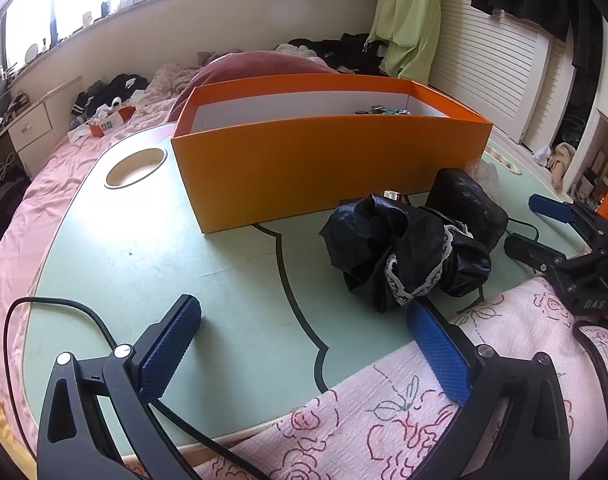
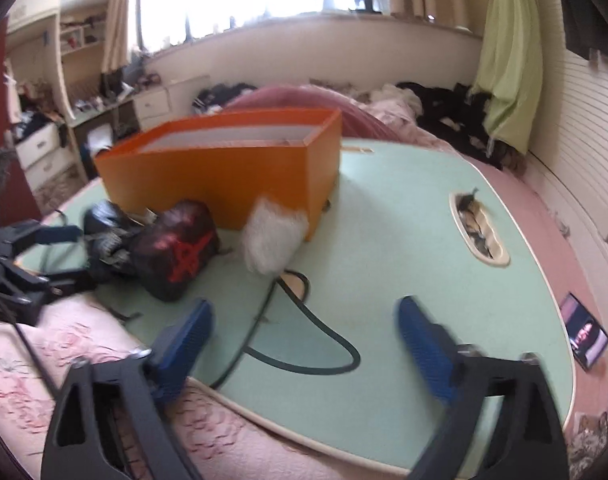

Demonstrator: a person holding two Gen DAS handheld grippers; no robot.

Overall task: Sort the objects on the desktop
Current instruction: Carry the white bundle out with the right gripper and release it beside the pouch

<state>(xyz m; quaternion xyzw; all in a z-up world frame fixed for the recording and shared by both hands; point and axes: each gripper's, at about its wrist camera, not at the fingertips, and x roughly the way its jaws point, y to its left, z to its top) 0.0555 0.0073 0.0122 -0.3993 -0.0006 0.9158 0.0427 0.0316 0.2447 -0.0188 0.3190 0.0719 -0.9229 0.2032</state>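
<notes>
An orange box (image 1: 324, 160) (image 2: 224, 176) stands open-topped at the back of the pale green table (image 1: 144, 260); small items (image 1: 380, 111) lie in its far corner. In front of it sit a crumpled black satin cloth with white lace (image 1: 404, 252) (image 2: 108, 228), a black pouch (image 1: 468, 204) with a red emblem (image 2: 176, 252), and a white fluffy thing (image 2: 272, 236). My left gripper (image 1: 304, 306) (image 2: 64, 256) is open just left of the cloth, holding nothing. My right gripper (image 2: 304, 306) (image 1: 534, 226) is open over the table's near edge, nothing between its fingers.
A black cable (image 2: 304, 344) loops across the table under the right gripper. The table has a round cup hole (image 1: 136, 168) and an oval slot holding small things (image 2: 478, 232). A phone with a lit screen (image 2: 584, 336) lies at the right edge. A pink floral blanket (image 1: 384, 420) covers the near side.
</notes>
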